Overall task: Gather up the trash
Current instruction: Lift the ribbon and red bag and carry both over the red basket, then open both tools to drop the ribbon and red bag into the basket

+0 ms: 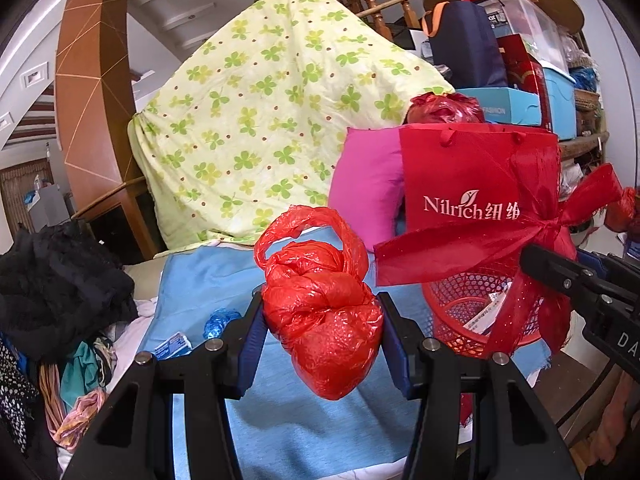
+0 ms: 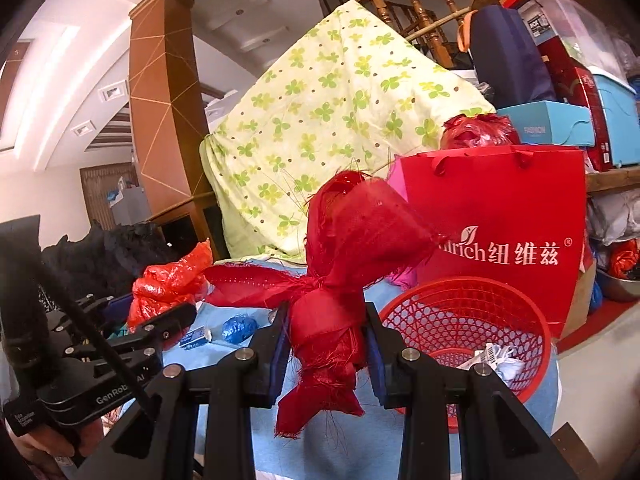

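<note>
Both grippers are loaded — the left gripper (image 1: 322,344) clamps a knotted red plastic bag (image 1: 320,312), the right gripper (image 2: 326,354) a red mesh bow (image 2: 332,280) — with the red basket (image 2: 480,304) lying lower right, nearer the right one.

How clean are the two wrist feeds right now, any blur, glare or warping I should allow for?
Left wrist view: sharp; shiny highlights on the red plastic bag held in the left gripper; fisheye bends the wooden column; corners vignetted black. Right wrist view: also sharp; the red mesh ribbon in the right gripper fills the centre, ceiling strip washed out at upper left, red basket rim warped.
</note>
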